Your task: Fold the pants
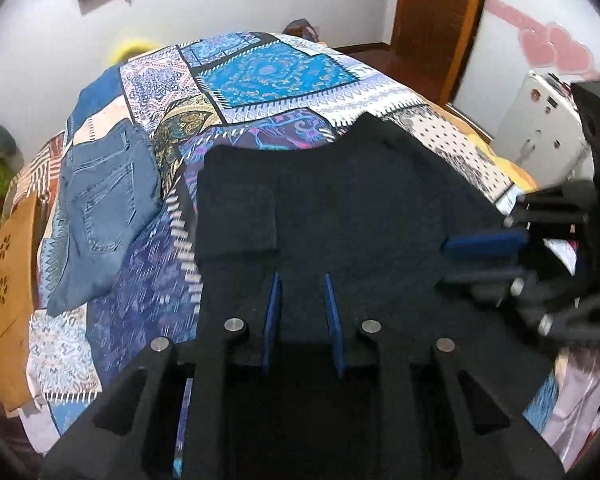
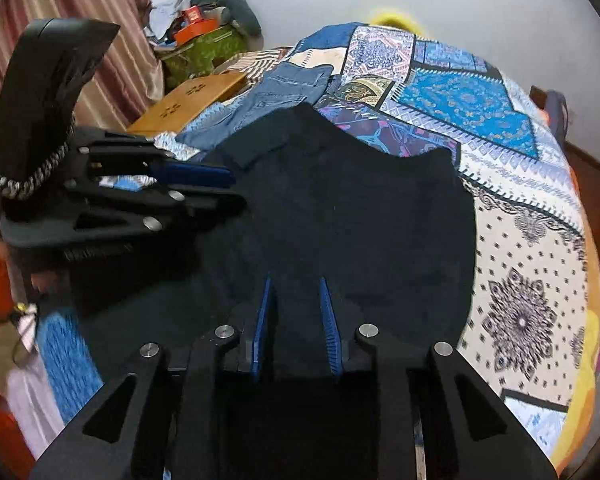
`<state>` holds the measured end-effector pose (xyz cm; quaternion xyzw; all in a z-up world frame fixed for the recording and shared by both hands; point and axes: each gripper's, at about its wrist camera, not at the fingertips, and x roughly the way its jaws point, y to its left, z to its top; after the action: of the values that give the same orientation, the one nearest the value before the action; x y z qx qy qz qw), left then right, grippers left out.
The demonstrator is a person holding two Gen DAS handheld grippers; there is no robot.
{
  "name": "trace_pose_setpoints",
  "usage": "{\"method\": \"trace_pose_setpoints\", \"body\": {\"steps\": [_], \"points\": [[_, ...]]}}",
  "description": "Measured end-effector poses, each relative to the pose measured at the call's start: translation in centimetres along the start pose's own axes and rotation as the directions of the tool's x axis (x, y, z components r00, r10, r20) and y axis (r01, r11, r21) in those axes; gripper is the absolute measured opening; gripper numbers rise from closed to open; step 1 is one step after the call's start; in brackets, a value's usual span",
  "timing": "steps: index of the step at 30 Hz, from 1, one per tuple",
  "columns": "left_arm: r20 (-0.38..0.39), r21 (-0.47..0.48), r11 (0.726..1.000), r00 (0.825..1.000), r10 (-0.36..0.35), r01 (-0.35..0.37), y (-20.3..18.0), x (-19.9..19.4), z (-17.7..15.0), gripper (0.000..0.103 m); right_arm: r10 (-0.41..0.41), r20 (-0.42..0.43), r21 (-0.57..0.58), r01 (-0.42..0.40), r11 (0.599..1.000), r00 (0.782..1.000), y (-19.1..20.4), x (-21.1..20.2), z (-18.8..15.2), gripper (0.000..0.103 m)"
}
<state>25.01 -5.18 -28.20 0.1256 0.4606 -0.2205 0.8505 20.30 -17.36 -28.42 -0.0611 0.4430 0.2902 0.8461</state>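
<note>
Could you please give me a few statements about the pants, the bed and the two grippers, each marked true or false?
1. The black pants lie on a patchwork bedspread. True.
2. The blue jeans lie on top of the black pants. False: they lie beside them on the bedspread, on the left in the left wrist view.
3. Both the left gripper and the right gripper are over the black pants, jaws open. True.
4. A wooden board lies near the jeans at the bed's edge. True.
5. The bedspread is plain white. False: it is patterned, mostly in blues.
</note>
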Motion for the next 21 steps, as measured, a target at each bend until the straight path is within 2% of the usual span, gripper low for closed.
{"method": "trace_pose_setpoints", "body": {"steps": [5,7,8,10,12,15,19,21], "points": [[0.034,0.003,0.998,0.997,0.065,-0.065,-0.2,-2.5,-2.9,0.024,-0.027,0.021,0.036,0.026,0.999,0.999,-0.1,-2.7,-2.7,0.022],[0.01,-0.015,0.995,0.995,0.099,-0.098,0.2,-3.1,-4.2,0.032,-0.051,0.03,0.058,0.049,0.997,0.998,-0.1,-3.6,-3.8,0.022],[0.009,-0.035,0.995,0.995,0.095,-0.095,0.5,-3.3,-4.8,0.034,-0.06,0.038,0.077,0.057,0.995,0.997,-0.2,-4.1,-4.4,0.022],[0.013,-0.088,0.992,0.995,0.097,-0.095,1.5,-3.9,-6.3,0.044,-0.057,0.053,0.12,0.051,0.992,0.997,-0.4,-4.9,-5.3,0.022],[0.005,-0.125,0.986,0.994,0.109,-0.108,2.3,-4.6,-7.3,0.048,-0.076,0.061,0.14,0.067,0.988,0.995,-0.5,-5.6,-5.7,0.022],[0.002,-0.18,0.978,0.994,0.11,-0.108,3.6,-5.2,-8.5,0.049,-0.118,0.062,0.152,0.108,0.983,0.991,-0.5,-6.3,-6.4,0.028],[-0.013,-0.175,0.973,0.989,0.149,-0.149,4.0,-5.7,-9.1,0.05,-0.129,0.058,0.19,0.115,0.975,0.99,-1.7,-6.9,-7.1,0.035],[-0.025,-0.149,0.962,0.973,0.229,-0.23,4.1,-6.2,-9.3,0.049,-0.175,0.046,0.195,0.163,0.967,0.983,-2.2,-7.5,-7.4,0.036]]}}
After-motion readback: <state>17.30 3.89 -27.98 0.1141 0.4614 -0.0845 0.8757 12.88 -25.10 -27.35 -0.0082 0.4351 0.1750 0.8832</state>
